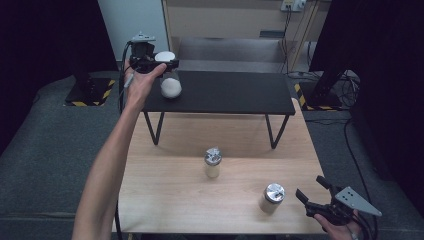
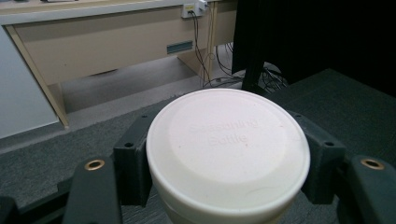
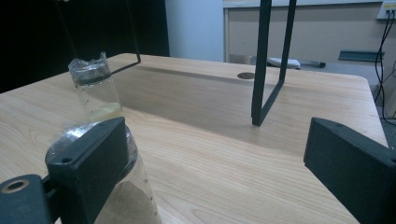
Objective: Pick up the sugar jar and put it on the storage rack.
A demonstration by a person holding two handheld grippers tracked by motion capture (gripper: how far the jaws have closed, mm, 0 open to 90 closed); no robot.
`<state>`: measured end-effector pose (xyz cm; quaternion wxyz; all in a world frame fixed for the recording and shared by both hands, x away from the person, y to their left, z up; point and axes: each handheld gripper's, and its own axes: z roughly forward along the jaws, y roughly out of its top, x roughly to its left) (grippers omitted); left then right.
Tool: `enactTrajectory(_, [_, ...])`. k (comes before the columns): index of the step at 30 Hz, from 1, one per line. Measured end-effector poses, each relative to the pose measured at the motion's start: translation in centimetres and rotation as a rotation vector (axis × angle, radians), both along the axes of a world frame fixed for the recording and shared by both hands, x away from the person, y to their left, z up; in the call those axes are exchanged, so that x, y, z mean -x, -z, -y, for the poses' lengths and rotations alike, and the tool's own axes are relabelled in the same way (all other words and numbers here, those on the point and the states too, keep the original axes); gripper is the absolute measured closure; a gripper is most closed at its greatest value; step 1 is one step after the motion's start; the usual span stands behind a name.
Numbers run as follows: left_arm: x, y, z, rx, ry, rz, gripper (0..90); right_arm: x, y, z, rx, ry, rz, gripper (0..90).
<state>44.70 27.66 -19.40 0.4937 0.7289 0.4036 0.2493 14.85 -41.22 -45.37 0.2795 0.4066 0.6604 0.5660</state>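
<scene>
The white-lidded seasoning bottle (image 1: 169,80) is in the upper left of the high view, at the left end of the black shelf (image 1: 235,95), and the left gripper (image 1: 152,62) holds it at the lid. In the left gripper view the round white lid (image 2: 228,149) sits between the two black jaws, and both pads press on its sides, so this gripper is closed on the bottle. Its rounded lower part with white content seems to rest on the shelf or just over it; I cannot tell whether it touches. I judge that the work is to bring the bottles from the wooden table (image 1: 165,200) up to the shelf, and that the first one is there, or almost there, but not yet released. What is left, as I judge it: to let this bottle go and then to take the other two. The right gripper (image 1: 312,195) waits at the lower right of the high view with its jaws wide apart and nothing between them; in the right gripper view a foil-covered bottle (image 3: 116,186) stands just behind its left jaw, not gripped. Counting now: three bottles in all, one with a white lid on the shelf and two with foil tops on the table, one near the centre (image 1: 212,162) and one lower right (image 1: 272,198). There are two grippers, one black shelf and one wooden table.
</scene>
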Motion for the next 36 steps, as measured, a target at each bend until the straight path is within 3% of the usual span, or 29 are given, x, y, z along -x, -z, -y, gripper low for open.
enactTrajectory(10, [-0.2, 0.4, -0.1, 0.000, -0.004, -0.002, 32.7, 0.0, 0.0, 0.0, 0.000, 0.001, -0.001, 7.2])
enactTrajectory(22, [0.0, 0.6, 0.0, -0.033, 0.018, 0.029, 32.2, 0.1, 0.0, 0.0, -0.001, 0.001, 0.002, 7.2])
enactTrajectory(23, [0.2, 0.7, 0.0, -0.018, 0.018, 0.041, 31.8, 0.1, 0.0, 0.0, -0.001, 0.001, 0.003, 7.2])
enactTrajectory(25, [0.5, 0.9, -0.2, 0.016, 0.011, 0.065, 27.0, 0.1, 0.0, 0.0, 0.000, 0.001, 0.003, 7.2])
enactTrajectory(27, [0.8, 0.7, -0.2, 0.025, -0.002, 0.080, 16.7, 0.1, 0.0, 0.0, -0.001, 0.002, 0.003, 7.3])
enactTrajectory(31, [1.6, 0.3, -0.5, 0.034, -0.010, 0.118, 6.0, 0.1, 0.0, 0.0, -0.001, 0.001, 0.004, 7.2])
enactTrajectory(36, [2.5, -0.1, -1.9, 0.079, 0.027, 0.148, 3.1, 0.2, 0.0, 0.0, -0.002, 0.002, 0.006, 7.2])
